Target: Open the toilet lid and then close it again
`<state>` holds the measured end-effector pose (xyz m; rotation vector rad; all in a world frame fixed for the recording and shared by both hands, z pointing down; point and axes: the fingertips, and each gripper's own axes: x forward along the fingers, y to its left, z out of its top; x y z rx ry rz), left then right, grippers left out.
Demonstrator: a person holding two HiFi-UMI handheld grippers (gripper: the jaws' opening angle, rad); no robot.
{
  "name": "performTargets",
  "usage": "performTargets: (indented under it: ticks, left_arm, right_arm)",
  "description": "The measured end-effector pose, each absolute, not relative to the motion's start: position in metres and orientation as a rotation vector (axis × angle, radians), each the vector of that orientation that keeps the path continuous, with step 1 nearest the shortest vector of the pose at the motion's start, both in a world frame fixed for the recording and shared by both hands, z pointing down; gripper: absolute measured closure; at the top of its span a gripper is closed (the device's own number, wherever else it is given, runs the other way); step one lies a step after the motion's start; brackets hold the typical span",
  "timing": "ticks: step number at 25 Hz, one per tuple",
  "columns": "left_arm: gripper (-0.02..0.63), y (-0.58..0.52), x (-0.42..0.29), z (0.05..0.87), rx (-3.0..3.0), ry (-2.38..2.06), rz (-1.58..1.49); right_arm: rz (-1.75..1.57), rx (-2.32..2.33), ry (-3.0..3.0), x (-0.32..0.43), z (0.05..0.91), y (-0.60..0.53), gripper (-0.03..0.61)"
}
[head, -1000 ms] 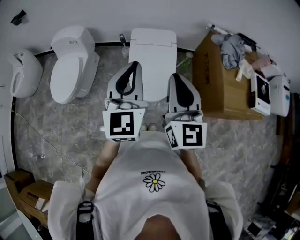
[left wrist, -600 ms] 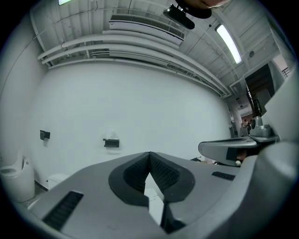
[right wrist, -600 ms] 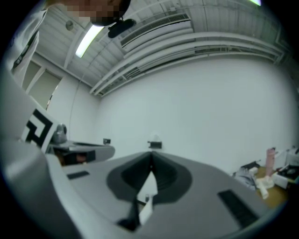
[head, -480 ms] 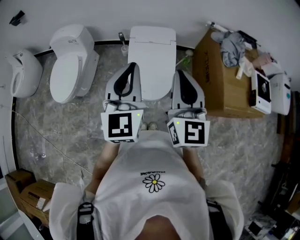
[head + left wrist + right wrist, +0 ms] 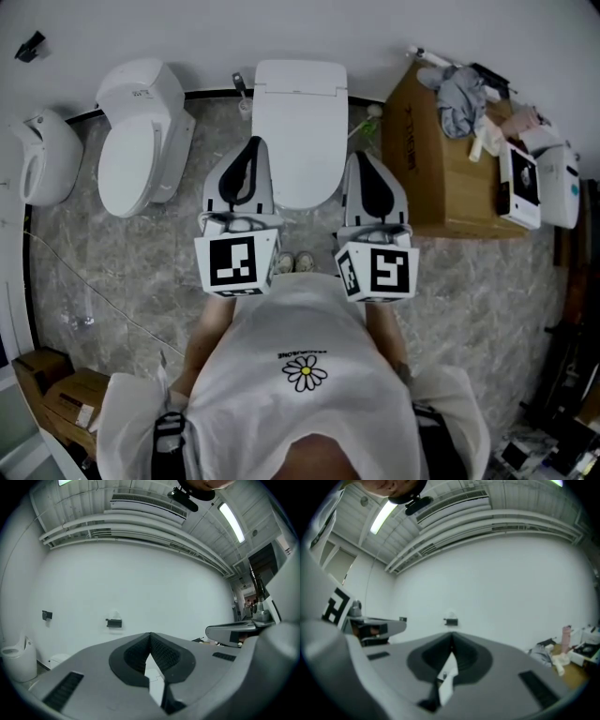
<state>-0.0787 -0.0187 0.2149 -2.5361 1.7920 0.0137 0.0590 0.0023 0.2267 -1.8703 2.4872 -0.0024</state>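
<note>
Toilet: top centre of the head view, against the white wall. Its lid lies down, closed.
Left gripper: jaws pressed together, nothing between them, just left of the lid.
Right gripper: jaws pressed together, empty, just right of the lid's lower edge.
Second toilet: upper left, lid down.
Cardboard box: upper right, with what looks like a grey cloth on top.
Floor: grey marbled tile.

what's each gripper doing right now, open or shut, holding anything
Left gripper: shut, holding nothing.
Right gripper: shut, holding nothing.
</note>
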Motion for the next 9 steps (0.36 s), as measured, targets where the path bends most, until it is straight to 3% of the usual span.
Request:
performTargets:
  ticks: [9]
  left_arm:
    - [0.594, -0.0183, -0.0815, 0.2176, -2.558, 1.798, 0.012]
  right_arm:
    - [-0.012, -1.875, 2.470, 0.0579, 0.2263, -0.0013, 0.548]
